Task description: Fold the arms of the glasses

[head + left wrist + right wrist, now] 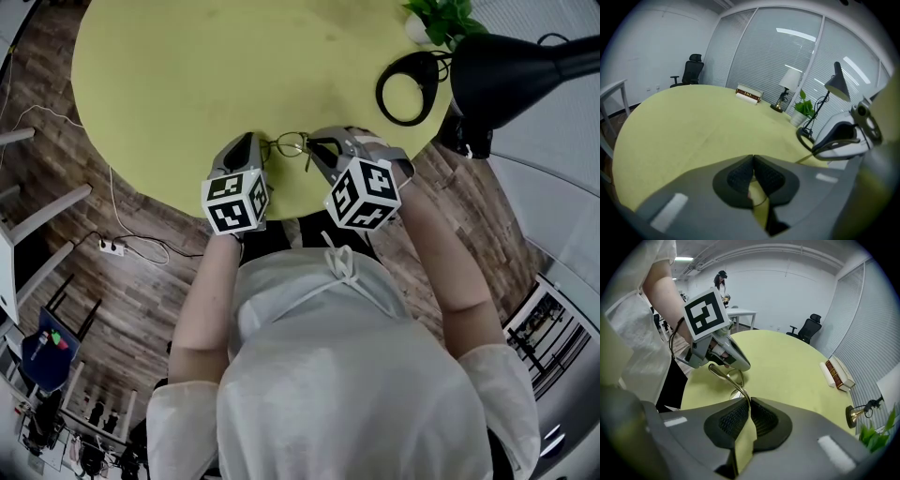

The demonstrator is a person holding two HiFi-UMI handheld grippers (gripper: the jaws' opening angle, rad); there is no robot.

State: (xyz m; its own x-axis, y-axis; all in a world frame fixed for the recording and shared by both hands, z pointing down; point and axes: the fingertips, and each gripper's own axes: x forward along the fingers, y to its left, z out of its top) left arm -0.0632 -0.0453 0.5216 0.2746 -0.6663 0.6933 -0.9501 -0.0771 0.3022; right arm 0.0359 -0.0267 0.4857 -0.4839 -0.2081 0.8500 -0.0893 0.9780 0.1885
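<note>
A pair of thin gold wire glasses [291, 144] is held just above the near edge of the round yellow-green table [187, 75], between my two grippers. My left gripper [256, 143] is at their left side. In the left gripper view its jaws [753, 160] are shut, with a thin wire of the frame caught between the pads. My right gripper [315, 143] is at their right side. In the right gripper view it [749, 404] is shut on one gold arm [727, 377], which curves back toward the left gripper [740, 363]. One lens ring shows behind that arm.
A black desk lamp [511, 56] with a ring base [408, 89] stands at the table's right, beside a potted plant [442, 14]. Books [838, 373] and a small lamp [788, 83] sit at the far edge. A person's torso is close behind the grippers.
</note>
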